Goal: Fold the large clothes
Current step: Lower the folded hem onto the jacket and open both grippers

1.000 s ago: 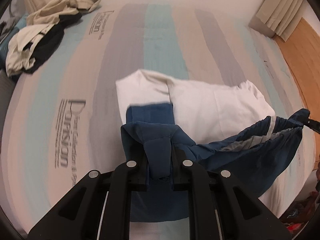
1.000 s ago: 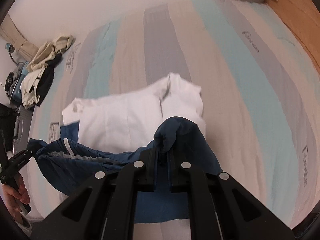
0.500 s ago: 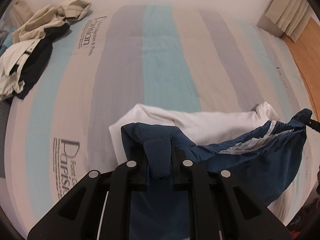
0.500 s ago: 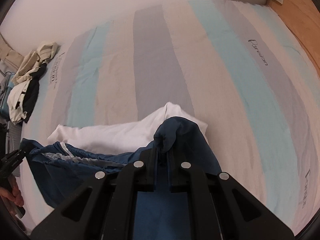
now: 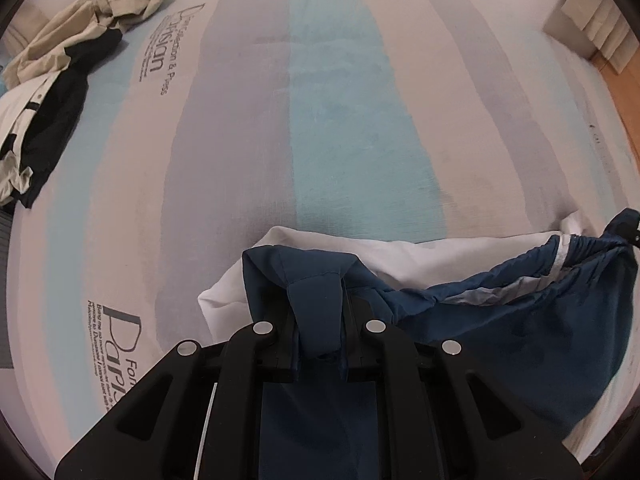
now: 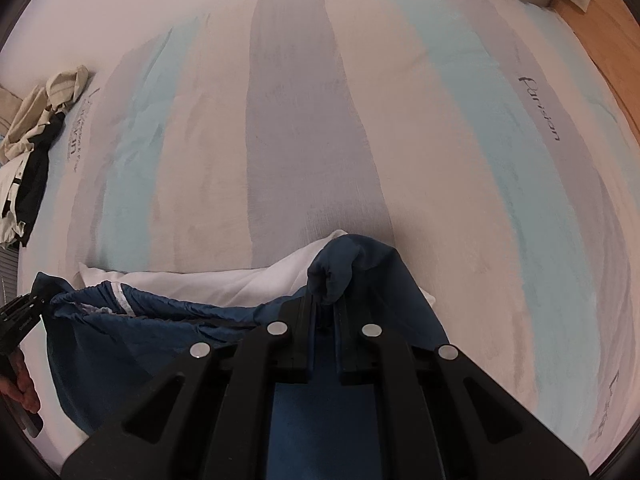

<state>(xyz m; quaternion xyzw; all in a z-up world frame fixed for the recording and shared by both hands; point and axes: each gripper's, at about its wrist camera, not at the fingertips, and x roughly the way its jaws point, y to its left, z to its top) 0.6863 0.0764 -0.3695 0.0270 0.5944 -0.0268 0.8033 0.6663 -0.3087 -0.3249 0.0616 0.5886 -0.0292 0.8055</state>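
Observation:
A navy blue garment (image 5: pixel 520 320) with a white and grey stripe hangs stretched between my two grippers over the striped bed. My left gripper (image 5: pixel 316 332) is shut on one corner of it. My right gripper (image 6: pixel 324 304) is shut on the other corner (image 6: pixel 340 264). Under the blue edge lies a white part of the garment (image 5: pixel 420 252), also seen in the right wrist view (image 6: pixel 208 280), resting on the mattress. In the left wrist view the right gripper's tip shows at the far right edge (image 5: pixel 634 236). In the right wrist view the left gripper (image 6: pixel 20 316) shows at the far left.
The striped mattress (image 5: pixel 340 100) spreads ahead of both grippers. A heap of beige, white and dark clothes (image 5: pixel 52 80) lies at its far left corner, also in the right wrist view (image 6: pixel 32 148). Wooden floor (image 6: pixel 608 40) and a curtain lie to the right.
Both grippers have moved forward over the bed with the blue edge. The blue cloth now covers most of the white part, of which only a narrow strip still shows.

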